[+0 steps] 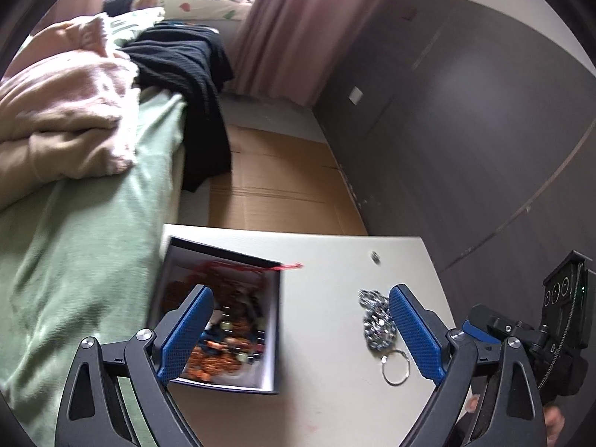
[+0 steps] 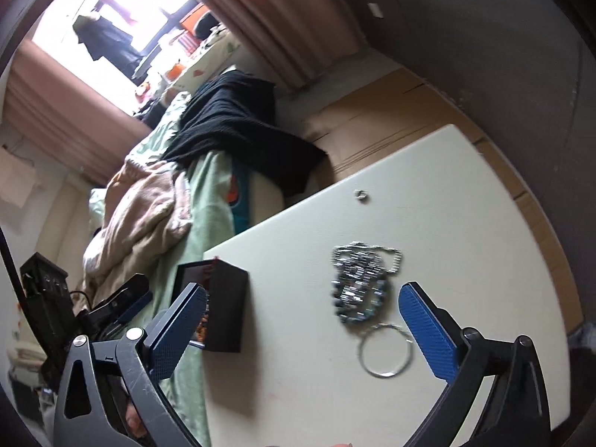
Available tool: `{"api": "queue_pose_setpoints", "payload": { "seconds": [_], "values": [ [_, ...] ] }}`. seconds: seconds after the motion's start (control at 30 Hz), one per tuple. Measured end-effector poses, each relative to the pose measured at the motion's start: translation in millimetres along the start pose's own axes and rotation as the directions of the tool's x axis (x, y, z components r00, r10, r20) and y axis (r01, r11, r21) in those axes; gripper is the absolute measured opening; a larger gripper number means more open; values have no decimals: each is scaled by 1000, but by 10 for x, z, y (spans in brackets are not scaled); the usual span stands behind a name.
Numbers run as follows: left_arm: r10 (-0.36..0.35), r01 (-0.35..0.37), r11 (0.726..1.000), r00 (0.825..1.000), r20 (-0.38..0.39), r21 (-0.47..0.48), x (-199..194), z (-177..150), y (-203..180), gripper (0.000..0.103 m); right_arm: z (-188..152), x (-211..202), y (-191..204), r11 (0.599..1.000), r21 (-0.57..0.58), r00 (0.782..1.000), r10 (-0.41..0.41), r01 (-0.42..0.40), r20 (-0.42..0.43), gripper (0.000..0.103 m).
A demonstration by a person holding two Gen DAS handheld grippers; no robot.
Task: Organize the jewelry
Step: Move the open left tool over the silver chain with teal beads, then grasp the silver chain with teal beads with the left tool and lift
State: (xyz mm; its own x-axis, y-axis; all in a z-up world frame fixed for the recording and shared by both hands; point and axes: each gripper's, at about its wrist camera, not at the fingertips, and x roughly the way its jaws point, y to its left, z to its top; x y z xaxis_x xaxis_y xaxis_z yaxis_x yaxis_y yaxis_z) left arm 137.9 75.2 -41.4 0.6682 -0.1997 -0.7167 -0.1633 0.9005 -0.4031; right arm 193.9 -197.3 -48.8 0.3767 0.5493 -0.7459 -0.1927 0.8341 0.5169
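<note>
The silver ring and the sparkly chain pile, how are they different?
The silver ring is one plain, smooth hoop lying flat; the sparkly chain pile is many tiny links bunched together. The ring is empty inside; the pile is packed. Both are shiny and lie on the white table.

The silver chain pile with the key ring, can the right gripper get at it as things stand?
Probably yes. The right gripper is open, and the silver chain pile lies bare on the white table ahead of its fingers, nothing between; the black box sits off to the side.
</note>
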Motion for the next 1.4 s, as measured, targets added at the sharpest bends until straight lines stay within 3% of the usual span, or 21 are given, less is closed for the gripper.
{"api": "queue_pose_setpoints", "payload": {
  "seconds": [0.2,0.4,0.47,0.53,0.83,1.2,1.4],
  "values": [
    [-1,2,999,1000,-25,54,146,-95,-275,95,-78,-167,-300,997,61,998,-57,55,30,103],
    [8,-2,986,999,-33,165,322,-237,-646,94,-41,-290,-543,988,128,995,-93,89,22,103],
    [10,-2,981,999,-40,194,389,-283,-742,88,-38,-339,-604,984,145,994,-106,101,30,103],
    [10,3,976,998,-61,216,478,-327,-820,75,-23,-385,-649,982,148,992,-120,114,37,103],
    [31,12,942,992,-123,335,840,-567,-1143,46,30,-494,-791,981,164,993,-110,102,45,103],
    [72,3,929,979,-188,371,1288,-694,-1240,32,50,-578,-982,974,199,992,-121,111,40,103],
    [80,-5,934,978,-194,357,1422,-690,-1162,26,70,-575,-1014,973,210,994,-106,97,36,103]
  ]
}}
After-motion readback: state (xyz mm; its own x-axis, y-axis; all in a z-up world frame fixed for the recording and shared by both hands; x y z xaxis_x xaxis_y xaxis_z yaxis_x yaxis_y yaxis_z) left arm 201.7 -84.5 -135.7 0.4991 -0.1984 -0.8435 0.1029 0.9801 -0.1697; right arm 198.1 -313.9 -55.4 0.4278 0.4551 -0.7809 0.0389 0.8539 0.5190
